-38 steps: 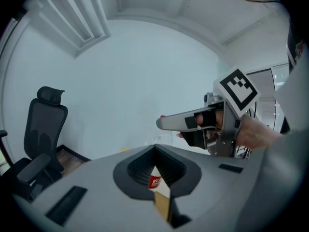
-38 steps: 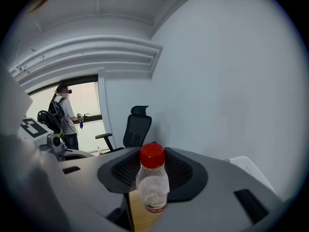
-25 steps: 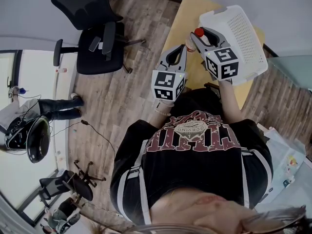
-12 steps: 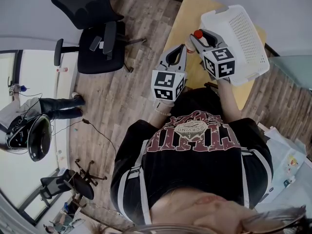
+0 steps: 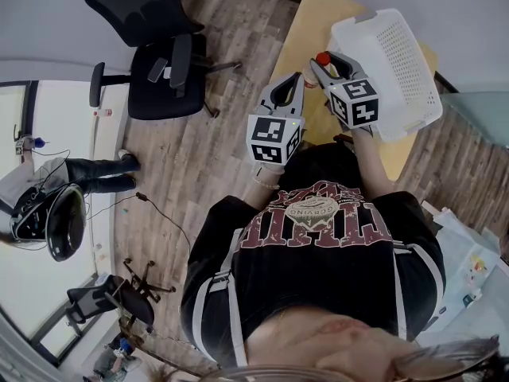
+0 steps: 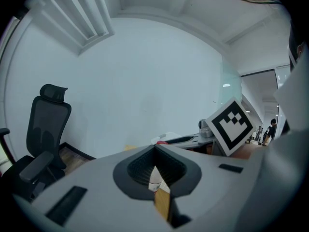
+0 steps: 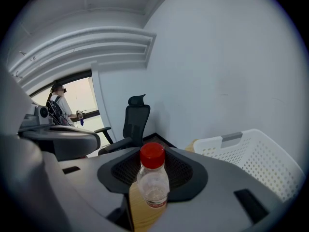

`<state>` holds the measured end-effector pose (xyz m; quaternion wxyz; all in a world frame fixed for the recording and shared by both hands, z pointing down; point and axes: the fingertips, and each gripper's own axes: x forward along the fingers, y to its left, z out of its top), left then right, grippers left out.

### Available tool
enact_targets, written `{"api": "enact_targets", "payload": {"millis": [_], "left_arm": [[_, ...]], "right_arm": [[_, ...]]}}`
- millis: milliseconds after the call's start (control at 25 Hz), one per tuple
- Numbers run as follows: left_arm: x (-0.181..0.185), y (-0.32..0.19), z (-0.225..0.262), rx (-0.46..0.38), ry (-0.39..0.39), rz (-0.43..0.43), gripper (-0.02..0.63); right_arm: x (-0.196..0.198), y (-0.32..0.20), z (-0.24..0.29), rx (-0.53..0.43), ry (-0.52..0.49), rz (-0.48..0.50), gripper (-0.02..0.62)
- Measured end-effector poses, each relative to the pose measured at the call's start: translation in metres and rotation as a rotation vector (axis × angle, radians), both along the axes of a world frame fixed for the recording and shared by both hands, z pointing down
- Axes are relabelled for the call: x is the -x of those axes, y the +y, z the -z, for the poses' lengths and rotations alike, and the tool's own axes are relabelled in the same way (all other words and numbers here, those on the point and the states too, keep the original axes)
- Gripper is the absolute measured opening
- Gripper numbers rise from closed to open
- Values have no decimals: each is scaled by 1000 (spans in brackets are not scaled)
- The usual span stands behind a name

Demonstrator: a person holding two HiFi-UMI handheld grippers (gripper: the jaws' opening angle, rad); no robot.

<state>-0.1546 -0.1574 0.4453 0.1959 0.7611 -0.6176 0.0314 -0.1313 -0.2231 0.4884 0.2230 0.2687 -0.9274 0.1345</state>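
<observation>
Your R gripper (image 5: 321,64) has its jaws clamped on 1 clear plastic bottle (image 7: 153,181). The pads sit either side of the body, and its 1 red cap (image 7: 152,155) pokes up clear of them. The bottle stands upright btwn the jaws, held over the yellow table (image 5: 312,22). It's just beside the near corner of the 1 white perforated basket (image 5: 394,62), not inside it.

Your L gripper (image 5: 285,86) has its jaws drawn in tight on 1 small white piece (image 6: 154,177) w/ a bit of red print. Can't tell what that piece is. The L gripper hangs beside the R one, near but apart, w/ its tips by the table edge.

2 marker cubes show in the head view, 1 per gripper. 1 black office chair (image 5: 147,34) stands on the wood floor, well apart from the table. A person (image 5: 75,173) stands at far left of the head view.
</observation>
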Motion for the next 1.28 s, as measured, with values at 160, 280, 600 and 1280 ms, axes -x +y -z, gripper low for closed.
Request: {"api": "enact_targets", "payload": {"millis": [160, 280, 600, 1280], "left_arm": [[4, -2, -2, 7, 0, -1, 46], [3, -2, -2, 8, -1, 0, 46], [9, -6, -8, 16, 7, -5, 46], [16, -7, -10, 12, 7, -35, 46]], "right_arm": [[3, -2, -10, 4, 10, -8, 161], [1, -2, -17, 8, 22, -13, 161], [1, -7, -35, 31, 37, -35, 161], [6, -3, -50, 12, 71, -59, 161]]}}
